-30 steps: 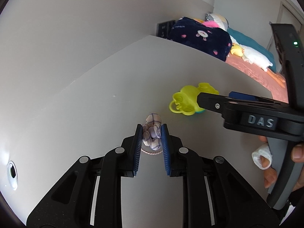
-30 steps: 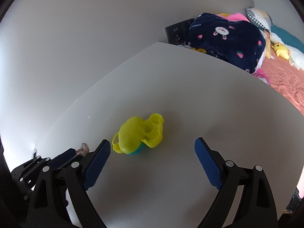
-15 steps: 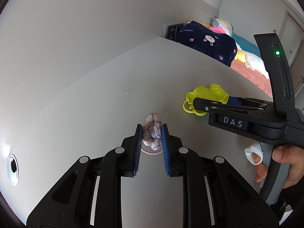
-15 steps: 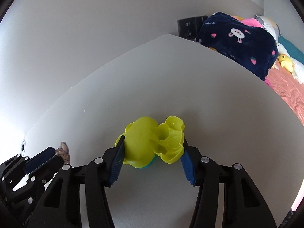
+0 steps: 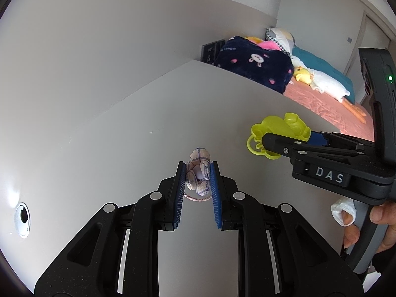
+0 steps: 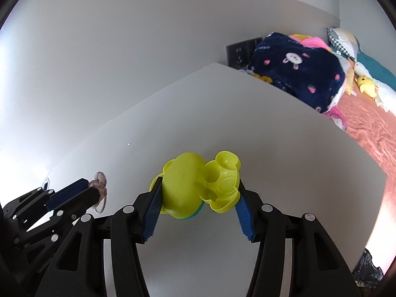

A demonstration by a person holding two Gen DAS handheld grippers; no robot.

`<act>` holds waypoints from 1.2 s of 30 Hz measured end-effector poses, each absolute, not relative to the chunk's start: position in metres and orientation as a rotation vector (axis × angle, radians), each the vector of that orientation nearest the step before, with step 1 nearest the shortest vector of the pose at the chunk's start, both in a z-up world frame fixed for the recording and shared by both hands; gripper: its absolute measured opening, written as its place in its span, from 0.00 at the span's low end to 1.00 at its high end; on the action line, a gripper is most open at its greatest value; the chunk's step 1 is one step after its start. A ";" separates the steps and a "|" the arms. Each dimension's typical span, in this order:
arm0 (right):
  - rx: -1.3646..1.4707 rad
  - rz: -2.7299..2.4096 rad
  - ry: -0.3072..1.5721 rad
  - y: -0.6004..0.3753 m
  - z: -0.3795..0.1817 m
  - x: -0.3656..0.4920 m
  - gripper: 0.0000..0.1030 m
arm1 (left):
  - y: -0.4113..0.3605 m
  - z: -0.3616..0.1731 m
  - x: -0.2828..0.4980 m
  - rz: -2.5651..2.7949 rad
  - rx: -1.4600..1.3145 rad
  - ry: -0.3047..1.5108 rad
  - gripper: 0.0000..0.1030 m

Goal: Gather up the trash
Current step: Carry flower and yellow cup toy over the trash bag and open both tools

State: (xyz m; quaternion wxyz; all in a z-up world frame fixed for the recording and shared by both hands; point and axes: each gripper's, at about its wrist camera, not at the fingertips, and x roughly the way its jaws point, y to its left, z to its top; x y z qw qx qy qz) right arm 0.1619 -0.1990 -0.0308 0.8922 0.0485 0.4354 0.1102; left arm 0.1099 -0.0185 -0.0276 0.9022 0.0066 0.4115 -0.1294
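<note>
Pickup step, both items gripped above the white tabletop [image 5: 138, 113]: left gripper [image 5: 197, 182] clamped tight on small checked cloth toy with pink cord loop [image 5: 198, 174], right gripper [image 6: 198, 198] half closed on yellow-green plastic toy [image 6: 200, 185]; next likely carrying both to a bin, none visible

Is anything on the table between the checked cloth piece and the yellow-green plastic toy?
No. In the left wrist view, only bare white table separates the checked cloth piece from the yellow-green plastic toy.
</note>
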 end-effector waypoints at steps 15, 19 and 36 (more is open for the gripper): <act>0.152 0.152 0.841 -0.248 0.003 0.091 0.54 | -0.069 0.001 0.064 -0.379 0.076 0.821 0.19; 0.166 0.128 0.828 -0.262 0.007 0.072 0.54 | -0.085 0.005 0.055 -0.416 0.095 0.816 0.19; 0.233 -0.009 0.797 -0.329 0.012 -0.002 0.54 | -0.160 0.014 0.014 -0.588 0.174 0.800 0.19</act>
